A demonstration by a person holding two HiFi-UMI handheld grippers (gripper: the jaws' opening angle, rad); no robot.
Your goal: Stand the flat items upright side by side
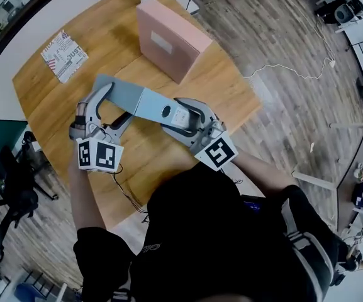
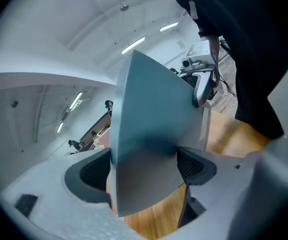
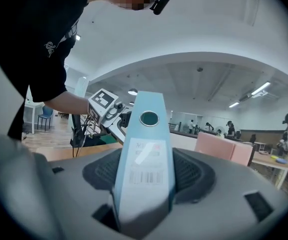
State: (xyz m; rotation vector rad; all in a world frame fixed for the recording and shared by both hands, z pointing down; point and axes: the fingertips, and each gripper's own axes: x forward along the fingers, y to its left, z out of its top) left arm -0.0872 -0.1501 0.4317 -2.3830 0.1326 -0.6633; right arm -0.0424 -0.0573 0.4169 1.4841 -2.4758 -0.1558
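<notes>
- One blue binder (image 1: 134, 99) hangs above the tabletop (image 1: 46, 99), gripped at both ends.
- Its cover is clamped in the left claw (image 2: 144, 166).
- Its labelled spine is clamped in the right claw (image 3: 144, 173).
- The pink binder (image 1: 168, 39) stands upright behind.

Black short-sleeved shirt (image 1: 206, 238). Grey left tongs (image 1: 109, 102) and right tongs (image 1: 184, 115) each carry a white cube (image 1: 98, 156) with black square markers, and a thin black cable (image 1: 128, 197).

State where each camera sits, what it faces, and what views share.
Head view: on the head, facing down at the table; forearms, torso show.
Left gripper view: rides left gripper, facing the blue folder it clamps; torso shows.
Right gripper view: rides right gripper, facing the folder's labelled spine; left arm shows.
Shared: the folder, in all three.
</notes>
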